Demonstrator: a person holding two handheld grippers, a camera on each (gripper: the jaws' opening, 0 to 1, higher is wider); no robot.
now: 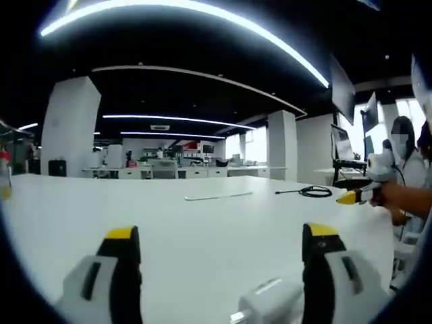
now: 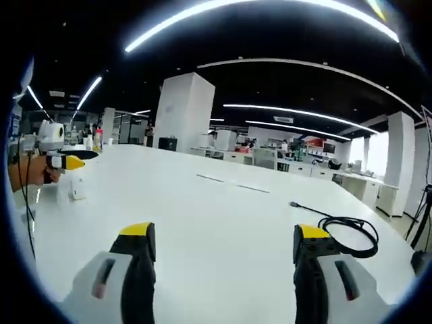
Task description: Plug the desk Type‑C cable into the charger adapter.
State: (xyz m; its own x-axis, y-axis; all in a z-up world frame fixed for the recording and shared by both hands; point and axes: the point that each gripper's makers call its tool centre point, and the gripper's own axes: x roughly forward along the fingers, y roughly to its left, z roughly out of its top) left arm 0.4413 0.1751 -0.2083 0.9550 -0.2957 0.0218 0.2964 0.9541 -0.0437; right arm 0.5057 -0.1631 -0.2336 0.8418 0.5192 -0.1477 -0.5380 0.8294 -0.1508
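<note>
Both hand-held grippers wide open, empty

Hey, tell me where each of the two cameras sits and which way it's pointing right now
Left gripper view: rides the left gripper, low over the white table, facing the black cable; adapter near its jaws; right gripper enters.
Right gripper view: rides the right gripper, cable by its jaws; left gripper and a hand show.
Shared: table, cable, both open.

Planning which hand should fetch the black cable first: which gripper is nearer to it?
Right. The black cable lies coiled just beyond the right gripper, off its right jaw tip. In the left gripper view it sits far across the table from the left gripper.
</note>
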